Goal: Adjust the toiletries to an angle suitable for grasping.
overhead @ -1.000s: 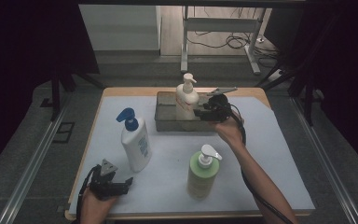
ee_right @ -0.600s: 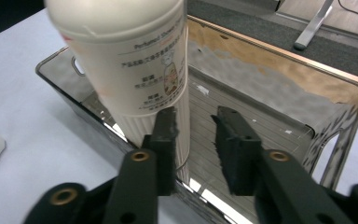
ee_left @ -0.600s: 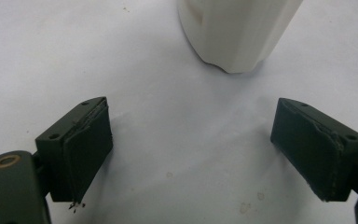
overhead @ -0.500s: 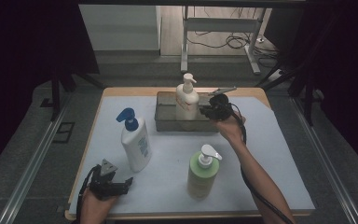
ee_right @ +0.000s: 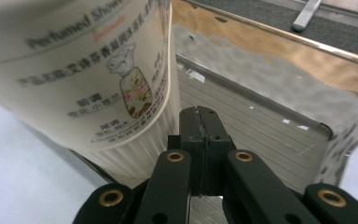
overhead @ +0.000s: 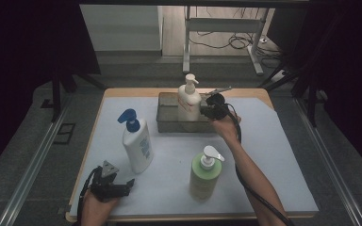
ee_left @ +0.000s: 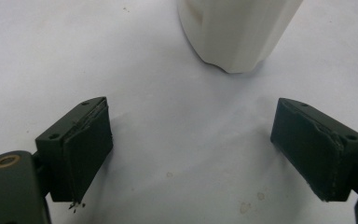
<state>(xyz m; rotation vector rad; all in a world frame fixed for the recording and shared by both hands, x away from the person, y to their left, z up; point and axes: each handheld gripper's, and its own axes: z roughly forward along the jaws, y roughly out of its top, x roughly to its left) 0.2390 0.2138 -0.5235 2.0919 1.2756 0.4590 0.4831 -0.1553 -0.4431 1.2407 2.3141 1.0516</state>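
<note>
The right gripper (ee_right: 200, 121) has just brought its fingers together with nothing between them; they sit pressed flat beside the white pump bottle (overhead: 188, 102), which stands upright in the grey tray (overhead: 167, 123) at the table's (overhead: 259, 94) far edge. The left gripper (ee_left: 191, 149) rests near the front edge, fingers wide apart over bare white sheet (overhead: 273, 155), just short of the blue-capped bottle (overhead: 136, 143). A green bottle (overhead: 204, 174) stands well apart.
</note>
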